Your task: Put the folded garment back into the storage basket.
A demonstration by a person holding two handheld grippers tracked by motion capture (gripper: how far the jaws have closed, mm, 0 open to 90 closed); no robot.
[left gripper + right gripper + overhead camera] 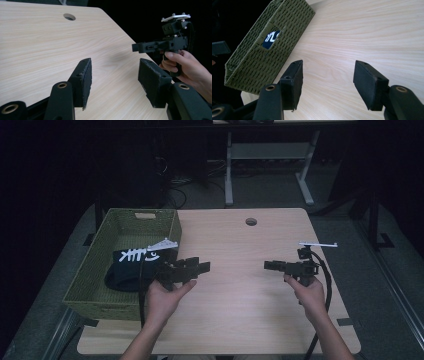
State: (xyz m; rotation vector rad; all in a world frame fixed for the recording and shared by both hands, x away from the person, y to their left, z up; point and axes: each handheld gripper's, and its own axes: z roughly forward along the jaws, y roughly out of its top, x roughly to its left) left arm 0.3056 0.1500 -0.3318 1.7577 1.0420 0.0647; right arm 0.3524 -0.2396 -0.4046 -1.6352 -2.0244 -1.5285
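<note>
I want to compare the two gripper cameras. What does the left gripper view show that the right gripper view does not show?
The left gripper view alone shows the right gripper in a hand, and the round hole in the table. The right gripper view alone shows the green woven basket with a dark cloth visible through its handle slot. Both share the light wooden table and open, empty jaws.

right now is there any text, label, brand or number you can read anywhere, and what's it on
No readable words, brands or numbers.
Black cloth in the green woven basket: a white print, a fish-skeleton picture by the look of it, with no letters to read.
Through the basket's handle slot in the right gripper view, a bit of that white print shows, too partial to read.
Both grippers and the table carry no legible marking.
</note>
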